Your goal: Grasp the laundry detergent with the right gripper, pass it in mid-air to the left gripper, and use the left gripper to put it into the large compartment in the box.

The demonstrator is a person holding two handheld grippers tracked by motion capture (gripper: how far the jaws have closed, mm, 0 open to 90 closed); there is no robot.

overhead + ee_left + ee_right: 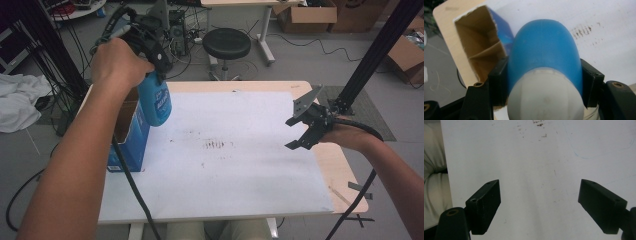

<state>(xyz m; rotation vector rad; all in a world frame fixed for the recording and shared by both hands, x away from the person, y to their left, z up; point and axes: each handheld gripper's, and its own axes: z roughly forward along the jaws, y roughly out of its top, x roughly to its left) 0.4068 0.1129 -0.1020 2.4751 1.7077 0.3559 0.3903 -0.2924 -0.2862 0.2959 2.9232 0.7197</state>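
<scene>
Nearest the lens in the left gripper view sat the pale rounded cap end of a blue bottle [544, 52], clamped on both flanks by the black jaws of the left gripper [544, 85]; beyond it gaped the brown inside of an open blue carton [477, 47]. From the high view, the left gripper [156, 70] held the bottle [155, 102] hanging upright in the air, just above and beside the carton [131, 142], which stood at the left edge of the surface [345, 165]; a white sheet [225, 165] covered most of that surface, with a patch of brown smears [214, 145] near its middle. On the right side the right gripper [295, 134] hovered over the sheet's edge, its jaws standing wide apart with nothing between them; its own view showed bare white sheet [539, 182] below.
</scene>
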